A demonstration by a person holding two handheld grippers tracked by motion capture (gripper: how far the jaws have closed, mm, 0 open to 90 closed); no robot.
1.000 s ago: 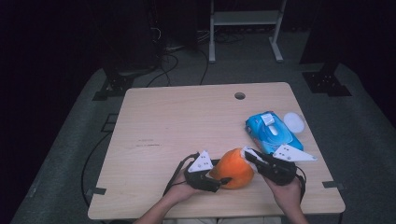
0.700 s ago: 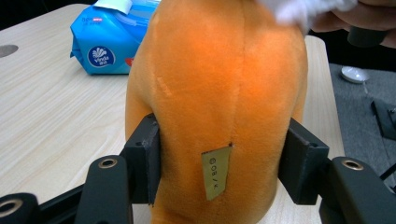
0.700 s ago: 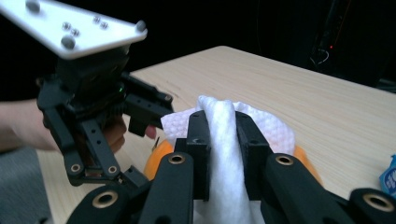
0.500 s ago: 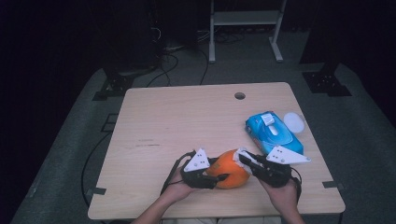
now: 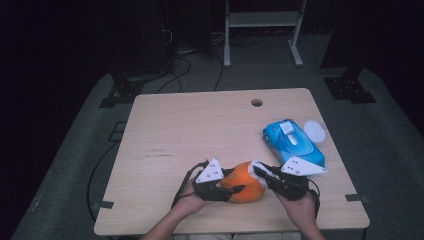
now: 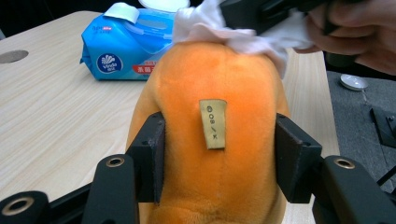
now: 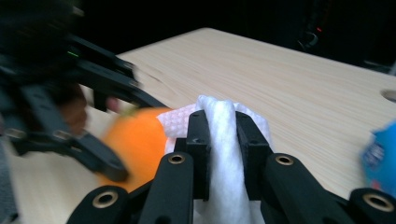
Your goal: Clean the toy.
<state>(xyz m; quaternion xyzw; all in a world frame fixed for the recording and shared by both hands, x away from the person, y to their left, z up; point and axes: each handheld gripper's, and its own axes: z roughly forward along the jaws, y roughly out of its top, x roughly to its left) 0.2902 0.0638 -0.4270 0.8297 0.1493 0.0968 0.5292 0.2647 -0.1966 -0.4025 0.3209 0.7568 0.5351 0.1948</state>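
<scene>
left gripper (image 6: pixel 215 154) around orange plush (image 6: pixel 219 140)

Plush toy (image 5: pixel 243 183) on worktop (image 5: pixel 200 130) near front edge, between left hand-held gripper (image 5: pixel 227 187) and right hand-held gripper (image 5: pixel 260 172); wipes pack (image 5: pixel 292 143) behind-right, lid (image 5: pixel 315 131) just beyond it.

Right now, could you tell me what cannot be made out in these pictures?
- Orange plush toy: its lower part, cut off by the bottom edge of the left gripper view; its far side sits under the white wipe.
- Tag on the toy: print too small to read.
- Left gripper: blurred in the right gripper view.
- Blue wipes pack: blurred, cut off by the right edge there.
</scene>
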